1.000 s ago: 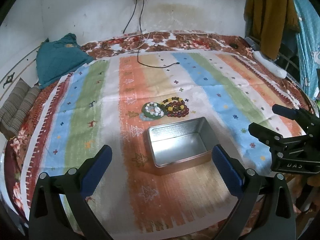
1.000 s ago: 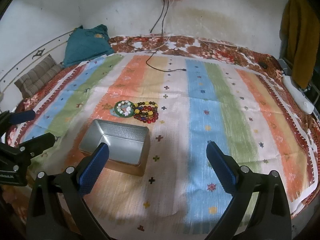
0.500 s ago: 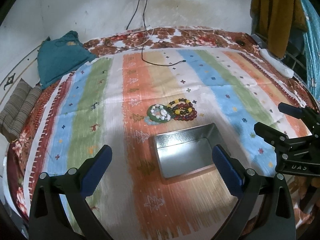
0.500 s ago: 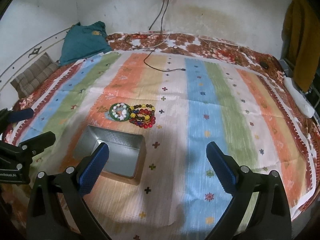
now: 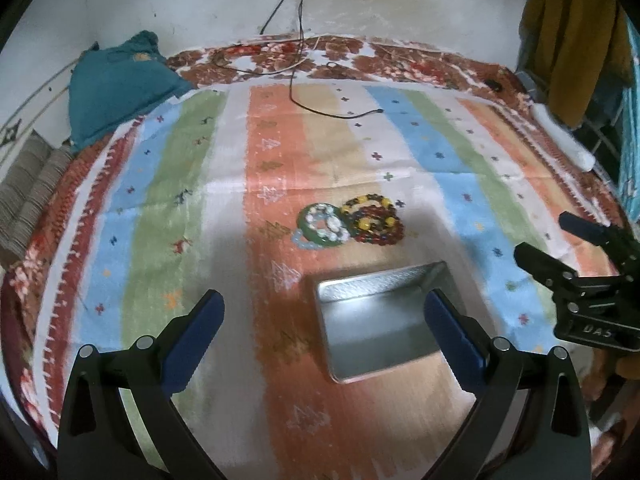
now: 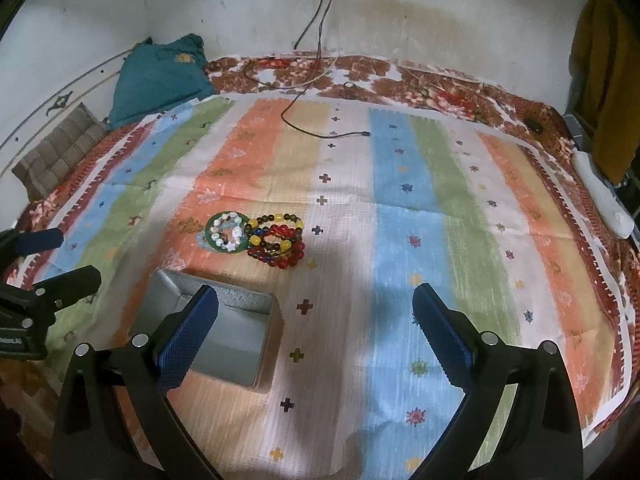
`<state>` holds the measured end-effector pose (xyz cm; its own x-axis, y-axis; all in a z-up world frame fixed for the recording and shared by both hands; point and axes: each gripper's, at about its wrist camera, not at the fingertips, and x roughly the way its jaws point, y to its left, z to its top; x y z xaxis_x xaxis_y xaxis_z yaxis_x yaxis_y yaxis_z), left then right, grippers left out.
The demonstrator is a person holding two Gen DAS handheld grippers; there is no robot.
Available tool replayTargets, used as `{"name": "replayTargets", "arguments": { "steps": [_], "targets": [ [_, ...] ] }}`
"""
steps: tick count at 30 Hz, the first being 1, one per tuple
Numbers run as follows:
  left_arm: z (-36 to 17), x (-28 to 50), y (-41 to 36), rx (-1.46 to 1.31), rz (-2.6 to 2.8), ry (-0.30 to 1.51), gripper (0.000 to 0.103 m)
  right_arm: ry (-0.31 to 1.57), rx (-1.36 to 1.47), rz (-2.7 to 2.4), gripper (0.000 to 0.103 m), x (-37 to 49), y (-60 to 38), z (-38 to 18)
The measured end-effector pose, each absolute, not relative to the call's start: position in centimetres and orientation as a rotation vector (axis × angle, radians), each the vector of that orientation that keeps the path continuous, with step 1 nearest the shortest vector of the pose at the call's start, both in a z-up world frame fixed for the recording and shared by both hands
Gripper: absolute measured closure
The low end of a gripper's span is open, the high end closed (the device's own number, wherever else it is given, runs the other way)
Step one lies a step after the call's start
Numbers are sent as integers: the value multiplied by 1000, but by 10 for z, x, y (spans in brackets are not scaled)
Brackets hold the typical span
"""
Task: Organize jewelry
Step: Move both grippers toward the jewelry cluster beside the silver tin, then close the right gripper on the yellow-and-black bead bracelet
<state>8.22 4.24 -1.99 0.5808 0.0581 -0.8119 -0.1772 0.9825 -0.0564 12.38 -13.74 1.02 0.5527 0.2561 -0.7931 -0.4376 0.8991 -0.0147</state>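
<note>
An empty silver metal tin [image 5: 384,320] lies open on the striped cloth; it also shows in the right wrist view [image 6: 224,340]. Just beyond it lie a green bangle with white beads [image 5: 324,226] [image 6: 226,234] and a pile of red, yellow and dark bead bracelets [image 5: 374,220] [image 6: 278,244]. My left gripper [image 5: 320,336] is open and empty, hovering above the near end of the tin. My right gripper [image 6: 316,328] is open and empty, to the right of the tin; it also shows at the right edge of the left wrist view [image 5: 576,252].
The striped cloth [image 6: 400,200] covers a bed with a floral sheet. A black cable [image 6: 320,128] lies across its far part. A teal pillow [image 6: 160,76] and a striped cushion [image 6: 56,156] sit far left. A white object [image 6: 604,200] lies at the right edge.
Both grippers have risen and pulled back a little, so the tin and the jewelry sit lower and nearer in both views. Both stay open and empty.
</note>
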Motion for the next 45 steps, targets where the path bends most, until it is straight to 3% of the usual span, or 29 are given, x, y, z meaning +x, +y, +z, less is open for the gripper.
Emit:
{"name": "replayTargets", "arguments": {
  "steps": [31,45],
  "targets": [
    [-70,166,75,-185,226,1114,6,1038,-238,389,4,202,-99,-32],
    [-90,194,77,-173,230,1162,15,1109,-264,360,4,232,-88,-62]
  ]
}}
